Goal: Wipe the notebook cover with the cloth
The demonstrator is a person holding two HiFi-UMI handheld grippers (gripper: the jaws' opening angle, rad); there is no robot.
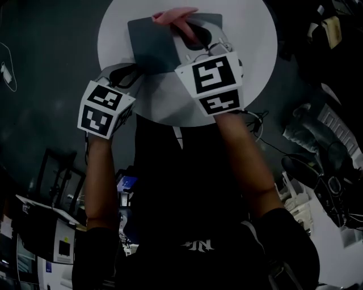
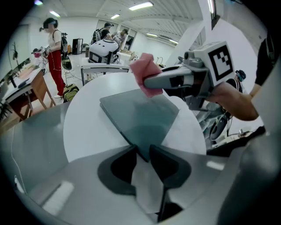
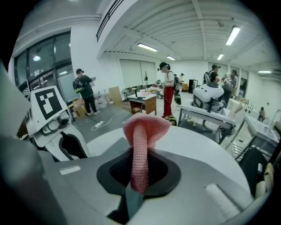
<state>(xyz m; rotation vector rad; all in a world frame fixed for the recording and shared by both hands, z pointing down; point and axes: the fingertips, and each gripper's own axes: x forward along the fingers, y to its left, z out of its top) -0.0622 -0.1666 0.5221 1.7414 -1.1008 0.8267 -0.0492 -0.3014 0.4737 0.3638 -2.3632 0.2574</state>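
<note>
Pink cloth (image 3: pixel 142 132) is pinched in the closed right tongs (image 3: pixel 139 154), its bunched end at the far edge of the grey notebook (image 1: pixel 152 45) in the upper middle of the head view. Whether it touches the cover is unclear. The left tongs (image 2: pixel 142 151) grip the notebook's near corner on the round white desk (image 1: pixel 249 51) — so wiping looks barely begun, with nearly the whole cover left.

Far rim of the round worktop (image 1: pixel 255 62) cut off by the head view's top edge, near corner of the notebook (image 1: pixel 152 48) hidden between the jaws of the left gripper (image 1: pixel 130 73), cloth (image 1: pixel 174 15) mostly covered by the right gripper (image 1: pixel 197 37), in the right gripper view most of the notebook hidden behind the cloth and jaws, people (image 3: pixel 169 88) in the background too small to tell apart.
</note>
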